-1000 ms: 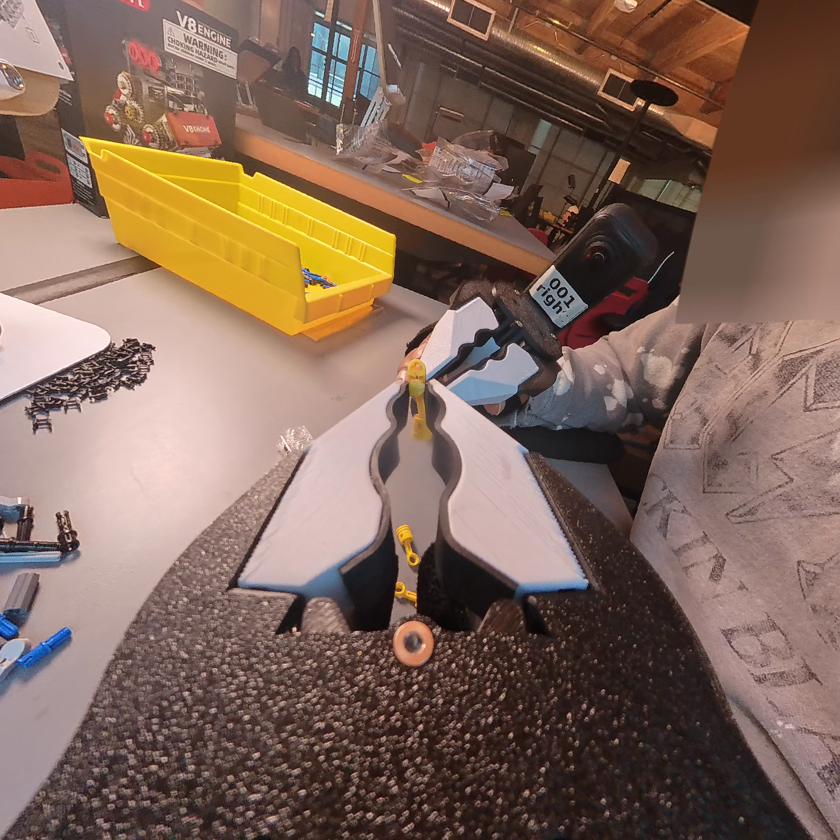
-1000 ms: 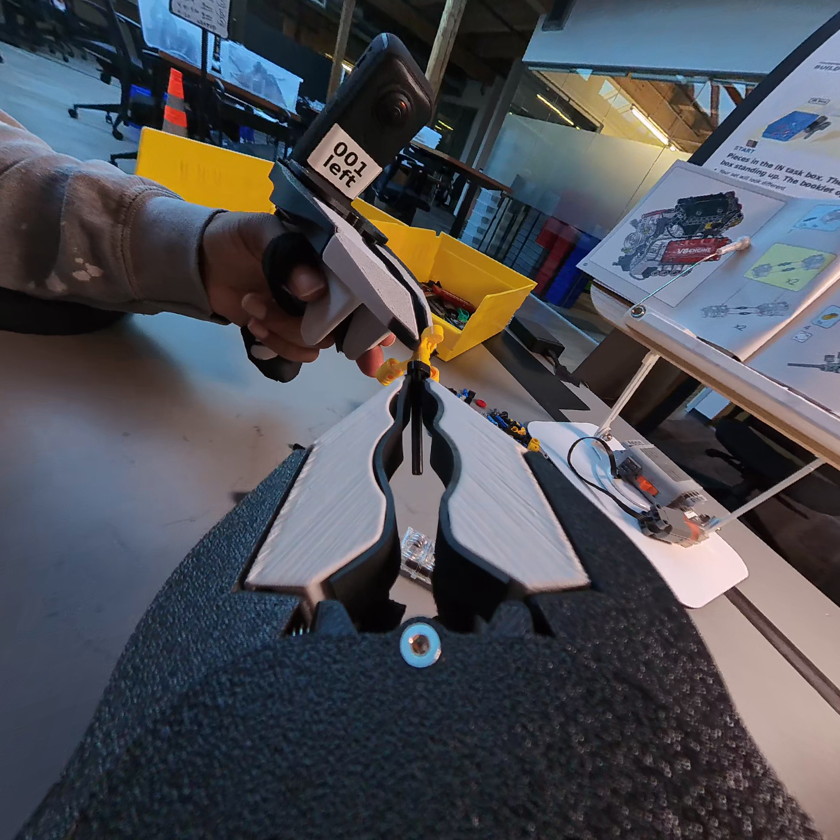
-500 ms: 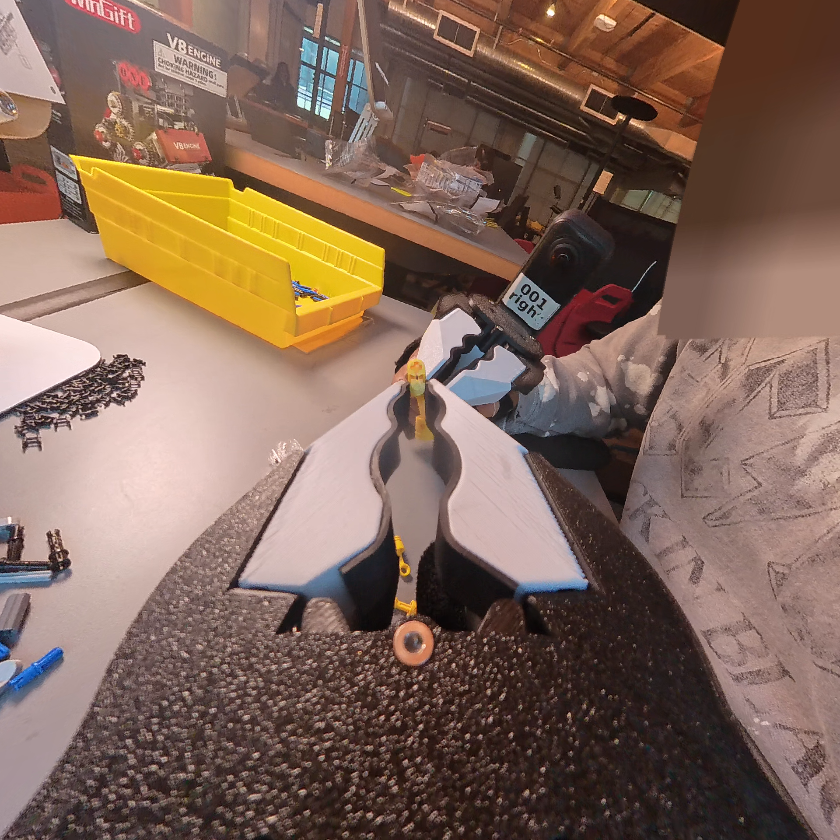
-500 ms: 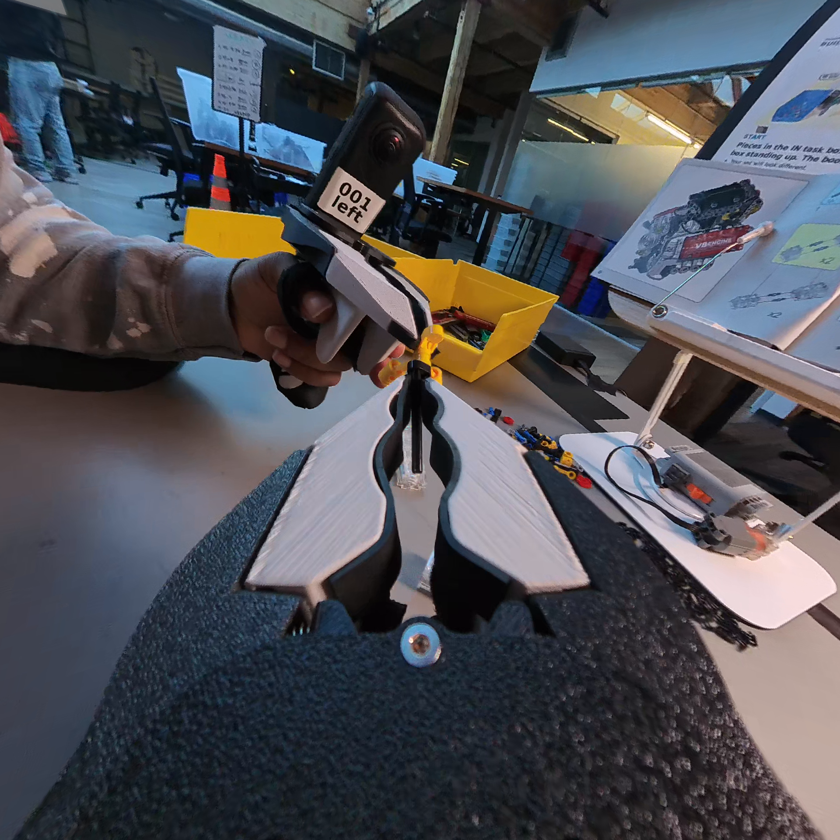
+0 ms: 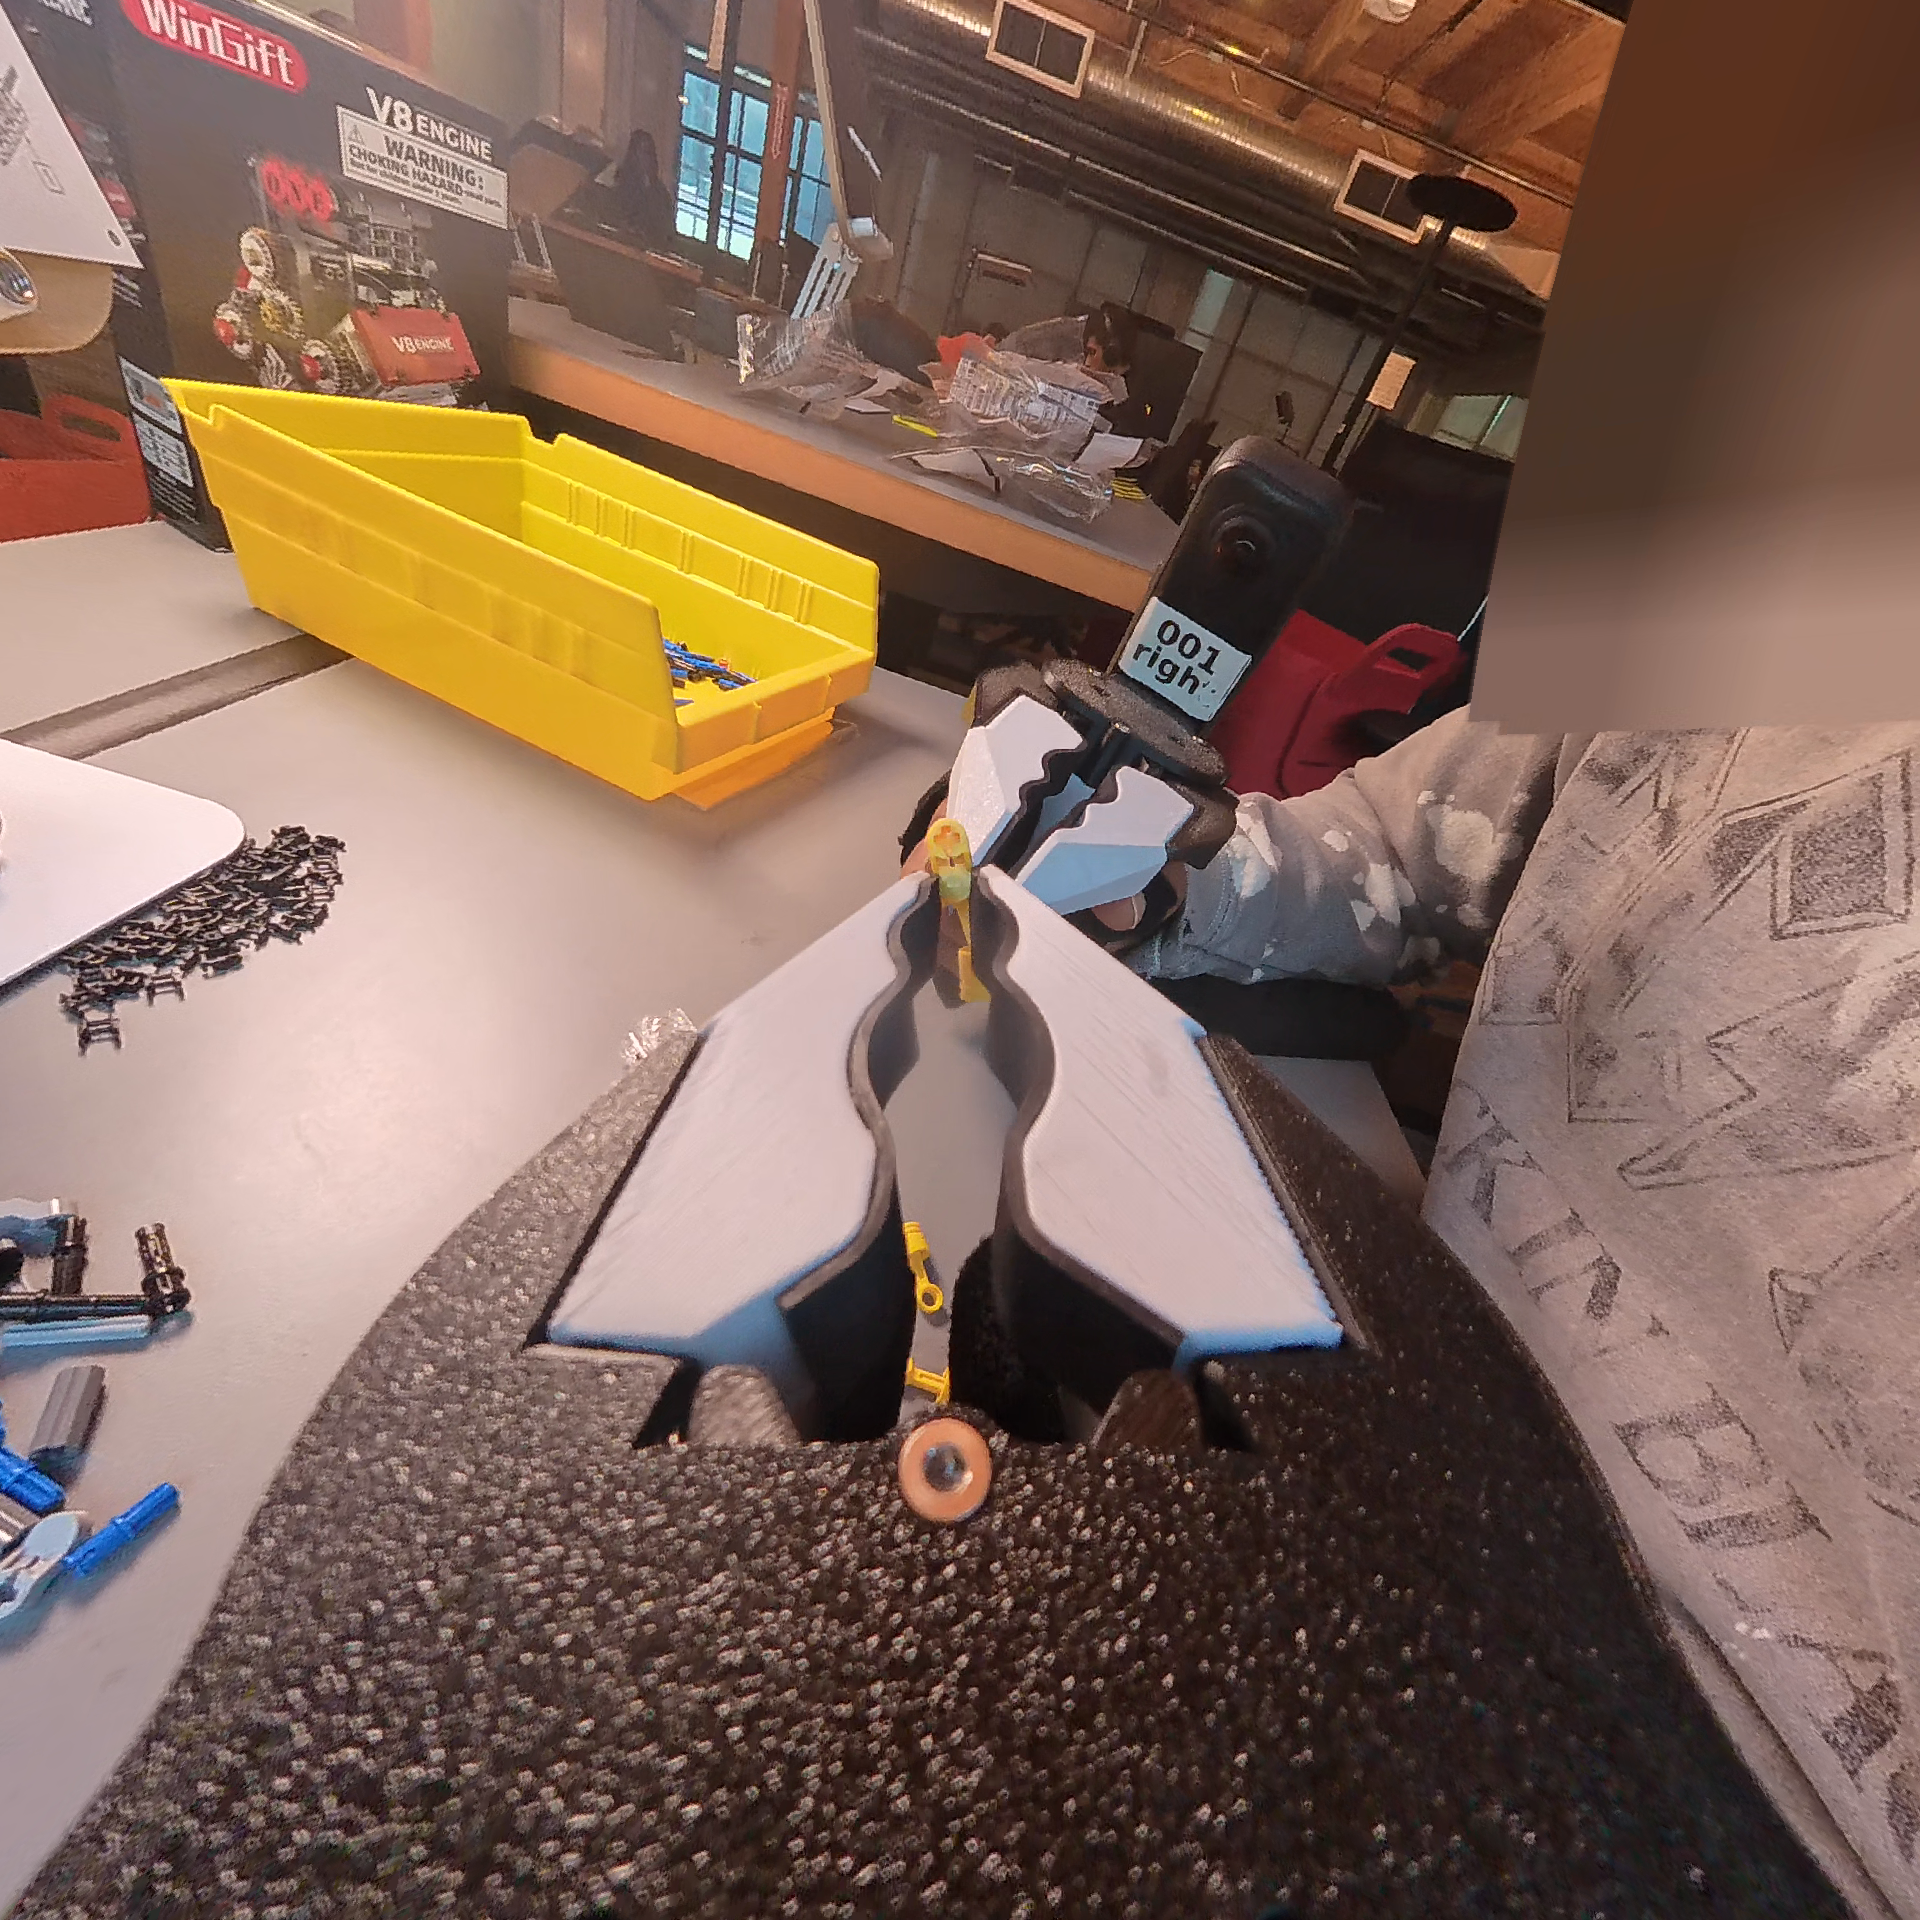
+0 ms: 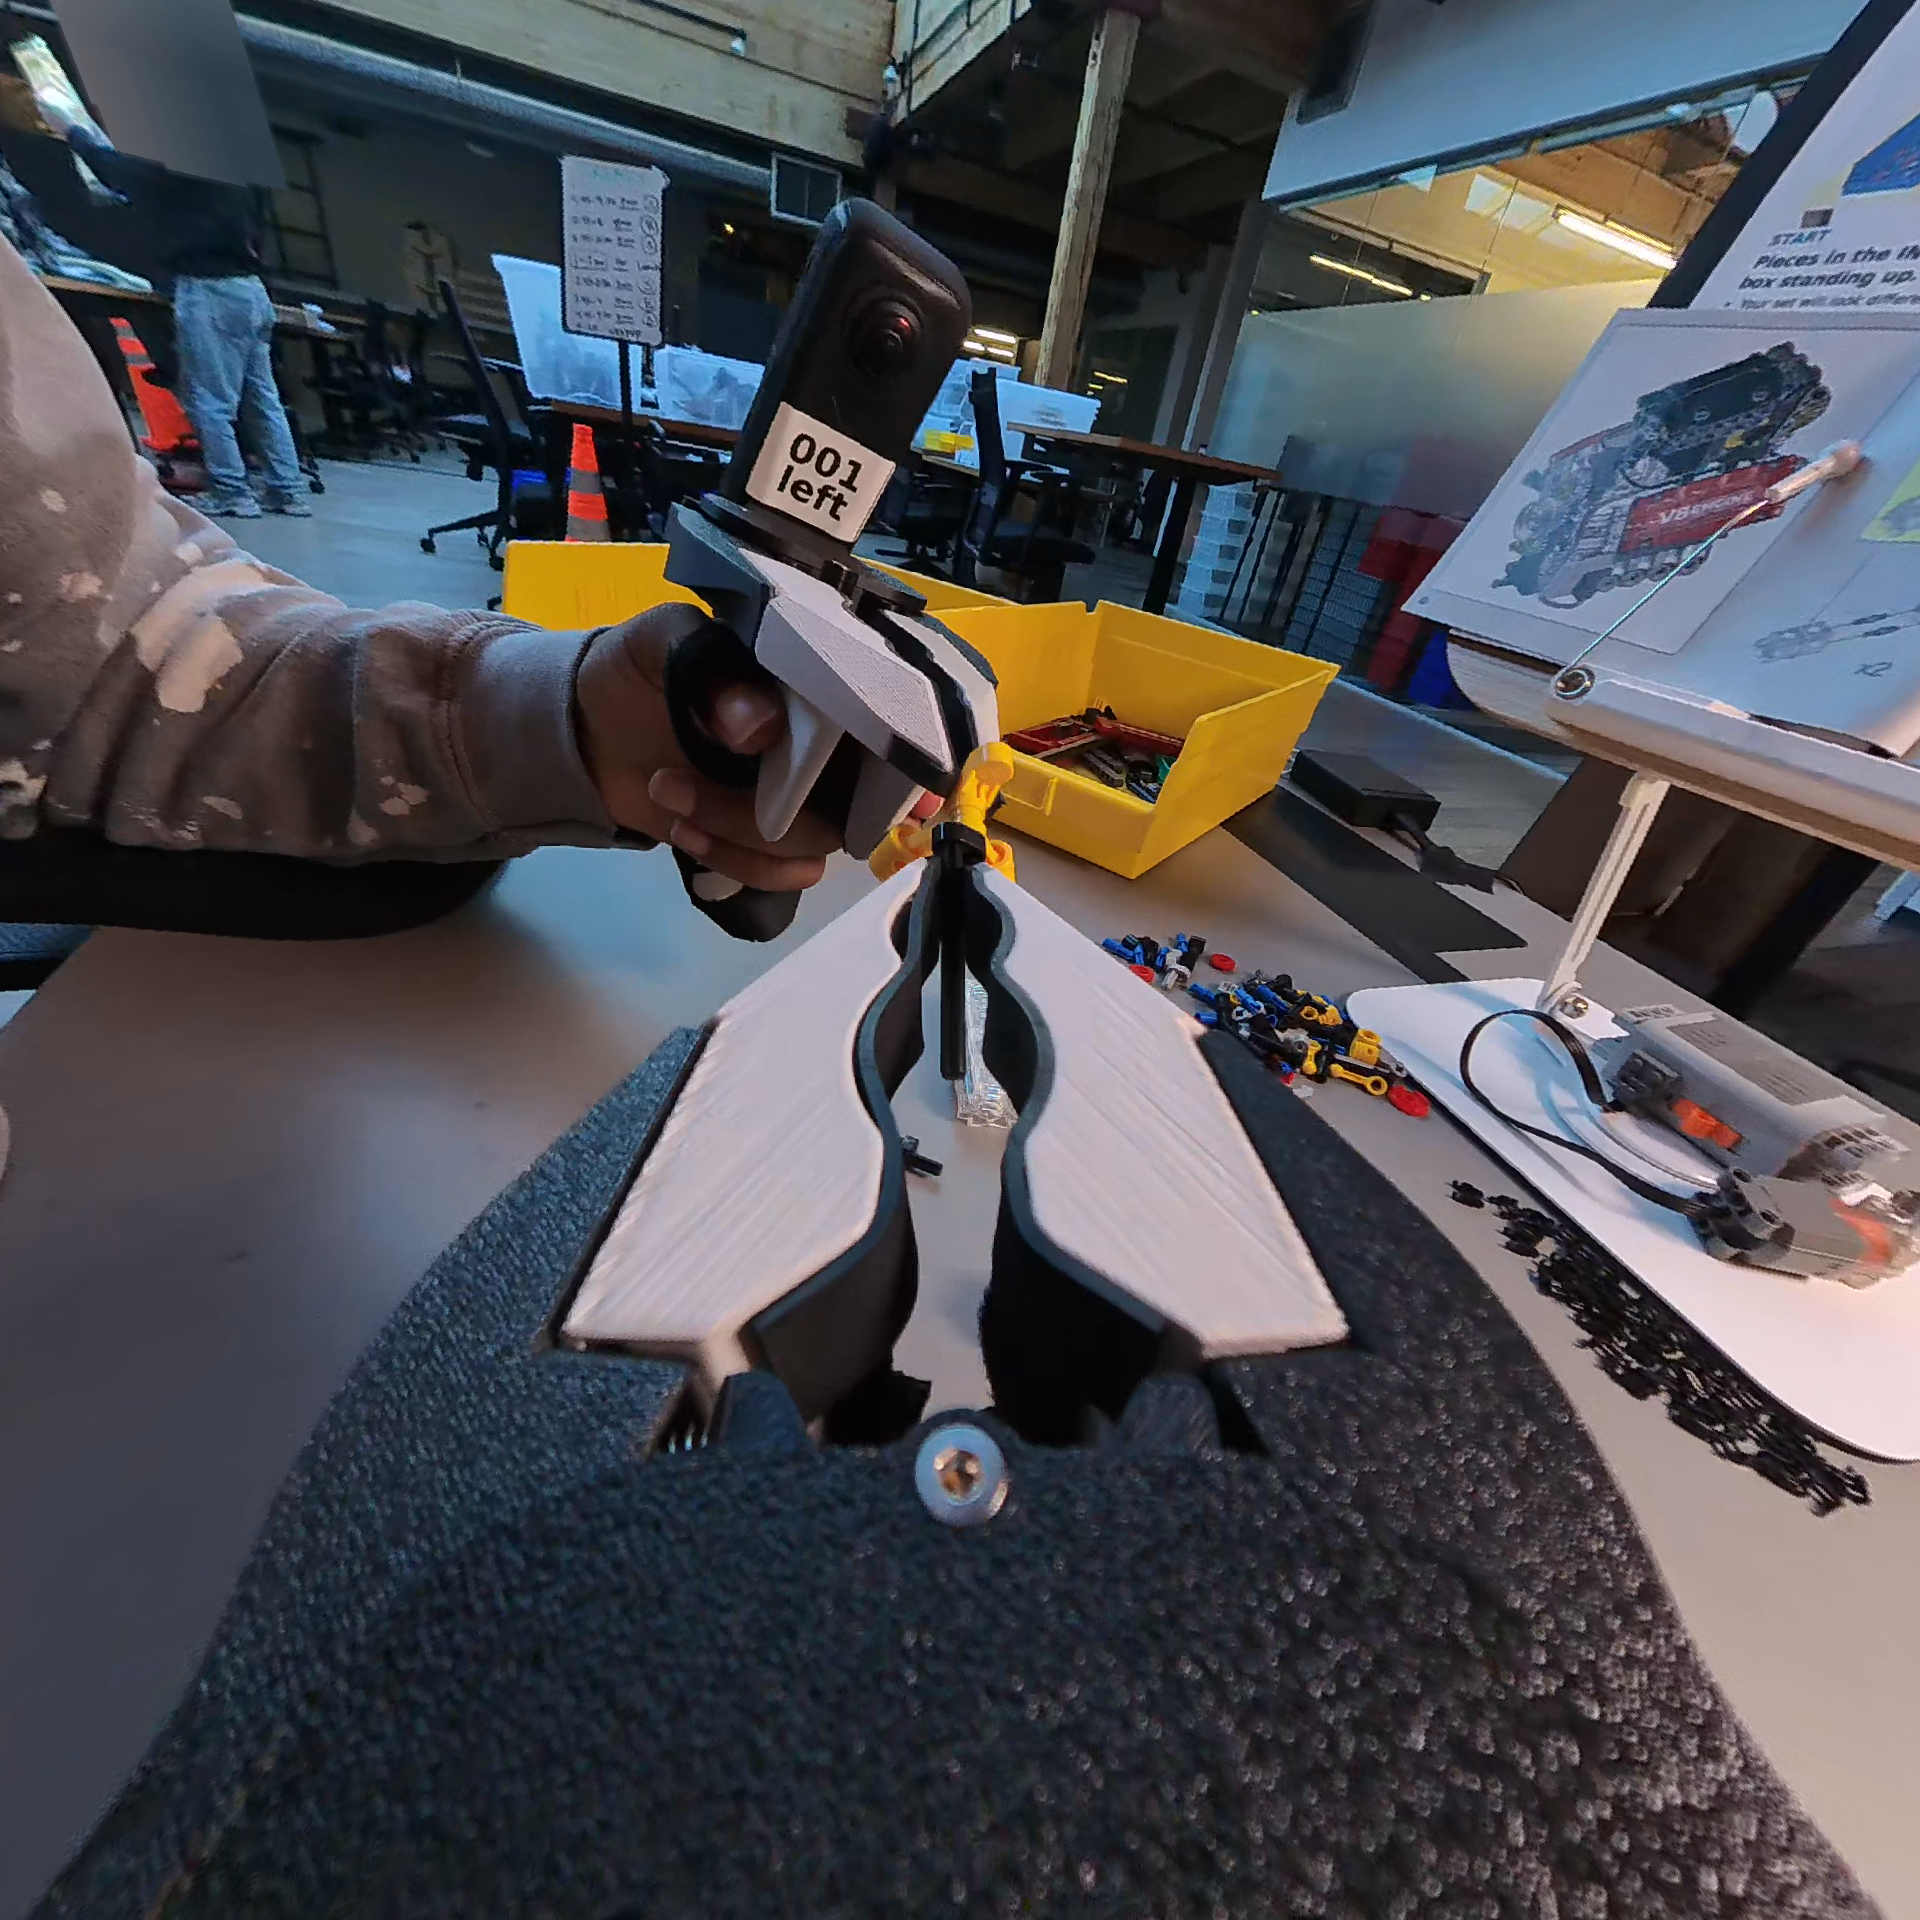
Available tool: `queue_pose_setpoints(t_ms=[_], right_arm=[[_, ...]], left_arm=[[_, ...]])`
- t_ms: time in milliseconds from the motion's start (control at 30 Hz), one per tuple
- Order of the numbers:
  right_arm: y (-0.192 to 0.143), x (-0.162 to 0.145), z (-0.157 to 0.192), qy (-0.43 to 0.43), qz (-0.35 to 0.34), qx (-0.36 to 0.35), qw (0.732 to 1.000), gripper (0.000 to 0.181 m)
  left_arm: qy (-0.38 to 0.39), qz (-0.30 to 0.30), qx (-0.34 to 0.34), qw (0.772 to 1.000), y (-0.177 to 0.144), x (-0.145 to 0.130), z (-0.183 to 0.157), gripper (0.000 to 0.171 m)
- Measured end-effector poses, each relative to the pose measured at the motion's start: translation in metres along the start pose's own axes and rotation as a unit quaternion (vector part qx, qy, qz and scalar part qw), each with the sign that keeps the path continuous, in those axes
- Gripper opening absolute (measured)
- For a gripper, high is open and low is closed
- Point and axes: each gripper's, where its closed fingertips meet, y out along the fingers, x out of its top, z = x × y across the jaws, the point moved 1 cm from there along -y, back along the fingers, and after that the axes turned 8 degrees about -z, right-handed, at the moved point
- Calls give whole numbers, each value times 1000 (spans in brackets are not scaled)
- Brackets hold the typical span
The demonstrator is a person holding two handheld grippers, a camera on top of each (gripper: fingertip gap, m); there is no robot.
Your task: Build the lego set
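Observation:
My left gripper (image 5: 951,883) is shut on a small yellow connector piece (image 5: 953,904) and holds it above the grey table. My right gripper (image 6: 951,868) is shut on a thin black axle (image 6: 951,977), whose top end meets the yellow piece (image 6: 971,805) at the tips. The two grippers face each other, tip to tip. The right gripper also shows in the left wrist view (image 5: 1049,821), and the left gripper in the right wrist view (image 6: 914,769), each held by a hand in a grey spotted sleeve.
A yellow bin (image 5: 540,582) stands at the back of the grey table (image 5: 436,935). Small black pins (image 5: 197,925) lie beside a white stand base (image 5: 94,842). Loose coloured pieces (image 6: 1268,1013), a motor with cable (image 6: 1756,1164) and an instruction booklet on a stand (image 6: 1683,499) lie to the right. Less than 4 cm separates the two grippers' tips.
Both grippers have risen a little together and tilted, still tip to tip. The yellow piece and black axle stay gripped.

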Motion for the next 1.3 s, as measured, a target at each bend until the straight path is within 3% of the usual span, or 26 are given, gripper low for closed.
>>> queue_pose_setpoints(t_ms=[167, 233, 267, 367, 433, 500, 600, 700, 1300], right_arm=[[-1, -1, -1, -16, 5, -2, 1000, 3], [-13, -9, -13, -20, 23, -25, 999, 3], [-15, -5, -17, -3, 9, -30, 999, 3], [4, 12, 0, -47, -6, -14, 999, 4], [8, 1, 1, -60, 14, -14, 998, 4], [6, -2, -2, -57, 18, -21, 998, 4], [6, 2, 0, -80, 15, -22, 996, 3], [7, 3, 3, -94, 14, -18, 995, 3], [3, 0, 11, -145, 28, 7, 989, 2]], left_arm=[[-3, -7, 3, 1000, -1, 2, 1, 4], [-24, -69, 26, 997, -22, 31, 14, 0], [3, -69, 51, 996, -31, 38, 21, 0], [47, -31, 59, 997, -13, 27, 11, 4], [17, -15, 32, 999, -9, 22, 5, 25], [18, -23, 28, 999, -10, 25, 3, 24], [31, 22, 18, 999, -4, 10, -3, 25], [24, 30, 15, 999, 1, 5, -3, 8], [41, 79, -11, 996, -3, -2, -9, 6]])
